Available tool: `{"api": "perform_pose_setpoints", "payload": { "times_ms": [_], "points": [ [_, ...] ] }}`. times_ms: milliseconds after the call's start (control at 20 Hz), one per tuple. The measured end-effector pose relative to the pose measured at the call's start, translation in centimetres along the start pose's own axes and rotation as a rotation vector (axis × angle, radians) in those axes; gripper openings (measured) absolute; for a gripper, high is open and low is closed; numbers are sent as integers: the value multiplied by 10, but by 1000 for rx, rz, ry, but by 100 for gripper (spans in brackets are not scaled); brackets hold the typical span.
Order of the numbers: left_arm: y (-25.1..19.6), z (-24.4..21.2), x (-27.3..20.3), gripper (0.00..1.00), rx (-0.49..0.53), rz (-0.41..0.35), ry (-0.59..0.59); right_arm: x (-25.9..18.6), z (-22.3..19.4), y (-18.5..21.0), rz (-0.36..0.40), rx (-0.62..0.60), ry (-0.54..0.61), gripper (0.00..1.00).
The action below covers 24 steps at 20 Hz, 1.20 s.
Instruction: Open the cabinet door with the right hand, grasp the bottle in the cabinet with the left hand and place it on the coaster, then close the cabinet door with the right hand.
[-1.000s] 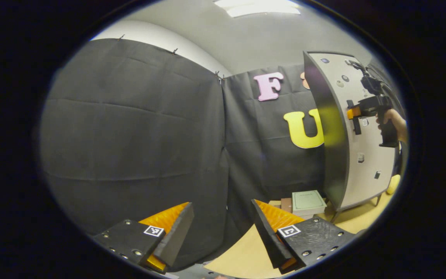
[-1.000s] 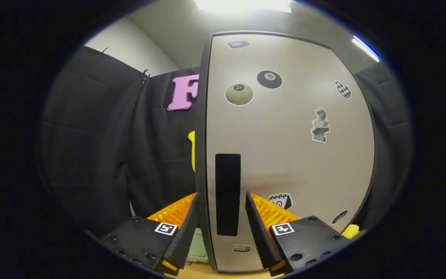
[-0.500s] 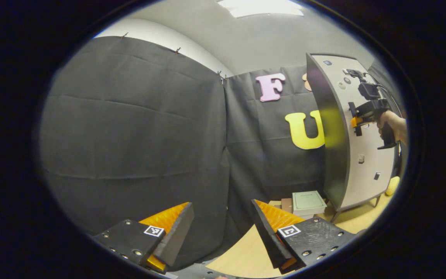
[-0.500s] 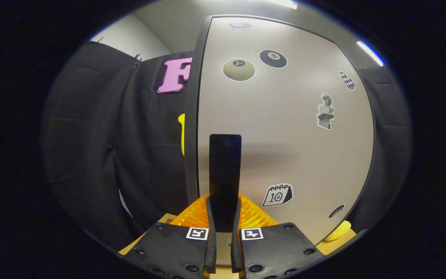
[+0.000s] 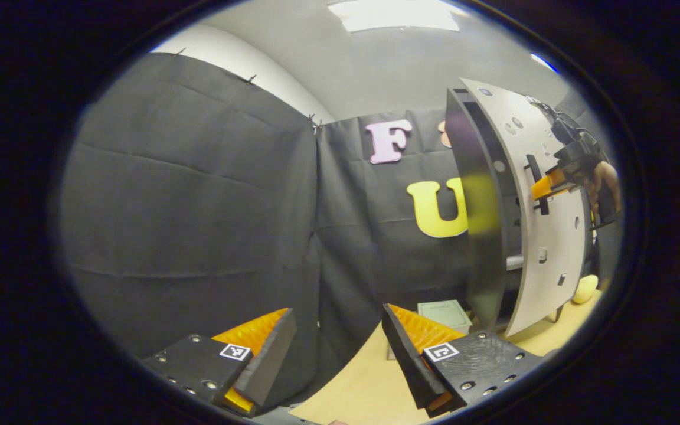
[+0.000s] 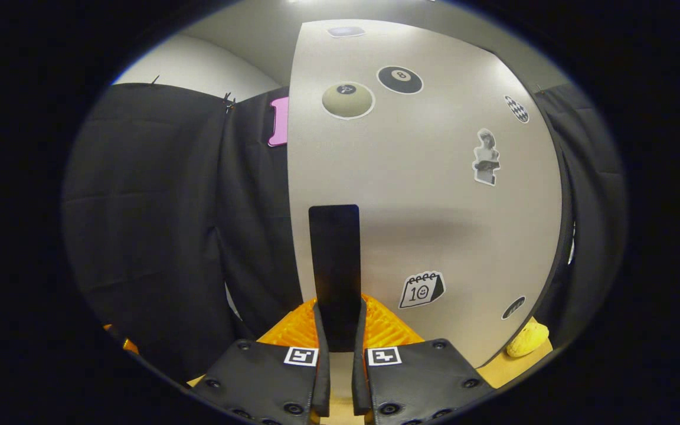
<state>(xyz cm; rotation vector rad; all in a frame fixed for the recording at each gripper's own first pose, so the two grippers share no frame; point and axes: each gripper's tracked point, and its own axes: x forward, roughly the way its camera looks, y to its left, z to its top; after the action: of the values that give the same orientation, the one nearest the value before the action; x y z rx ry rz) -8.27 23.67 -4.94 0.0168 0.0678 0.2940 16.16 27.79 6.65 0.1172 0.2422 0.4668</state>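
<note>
The cabinet's pale door (image 6: 434, 200), dotted with stickers, stands partly swung out from the dark cabinet body (image 5: 481, 236). My right gripper (image 6: 337, 330) is shut on the door's black vertical handle (image 6: 334, 260); in the left gripper view that same gripper (image 5: 543, 186) and the hand holding it (image 5: 605, 183) sit at the handle on the door (image 5: 543, 236). A dark gap shows between door and body; what is inside stays hidden. My left gripper (image 5: 334, 348) hangs open over the tan table (image 5: 358, 383), nothing between its fingers.
A pale green box (image 5: 443, 313) lies on the table by the cabinet's foot. A yellow object (image 6: 526, 342) rests on the table right of the door, also in the left gripper view as a yellow object (image 5: 583, 289). Black cloth walls stand behind and to the left.
The right gripper closed on the handle, then pulled the door outward, opening a gap at the cabinet. The left gripper stayed open and turned slightly.
</note>
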Motion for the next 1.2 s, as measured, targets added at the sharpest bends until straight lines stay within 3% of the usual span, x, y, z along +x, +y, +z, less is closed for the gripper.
{"api": "perform_pose_setpoints", "payload": {
  "times_ms": [150,400,650,900,1200],
  "points": [
    [-18,2,-1,87,-7,-45,2,-15,0,0,66,0,16,13],
    [-118,12,-5,87,-11,-115,6,-28,1,-19,187,7,44,16],
    [-177,37,-22,87,5,-153,-28,-39,-1,-32,282,14,52,16],
    [-236,52,-20,87,-7,-198,-46,-45,-3,-50,347,34,64,13],
    [-314,62,-31,87,-14,-280,-56,-58,-6,-70,380,45,55,17]
  ]
}}
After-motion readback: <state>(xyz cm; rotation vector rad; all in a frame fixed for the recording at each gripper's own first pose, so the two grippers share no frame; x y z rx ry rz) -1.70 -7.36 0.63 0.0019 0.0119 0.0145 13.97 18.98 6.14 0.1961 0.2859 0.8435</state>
